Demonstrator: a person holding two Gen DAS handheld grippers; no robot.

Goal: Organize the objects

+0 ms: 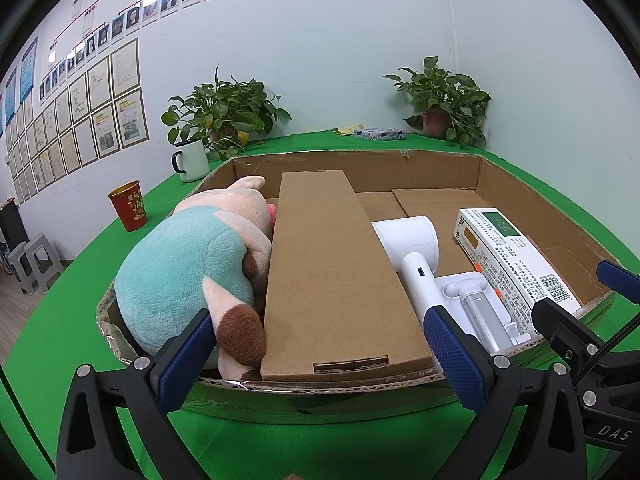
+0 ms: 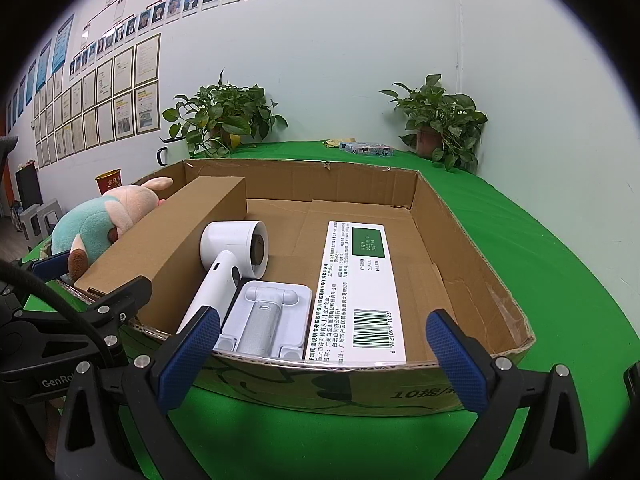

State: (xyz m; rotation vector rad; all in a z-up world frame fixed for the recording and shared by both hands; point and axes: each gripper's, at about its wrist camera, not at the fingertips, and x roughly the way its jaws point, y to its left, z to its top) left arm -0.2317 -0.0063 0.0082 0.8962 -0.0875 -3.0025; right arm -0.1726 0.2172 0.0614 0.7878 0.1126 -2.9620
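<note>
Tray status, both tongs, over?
Left tongs open, empty. Right tongs open, empty. Tray holds plush, brown box, dryer, stand, white box. Nothing in the way.

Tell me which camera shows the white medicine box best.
The right wrist view: the white medicine box lies flat in the cardboard tray, its whole printed top and barcode facing the camera. The left wrist view shows it skewed at the edge, partly behind the right hand-held gripper.

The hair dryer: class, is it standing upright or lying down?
Lying down. The hair dryer rests on its side inside the cardboard tray, its handle toward the camera.
</note>
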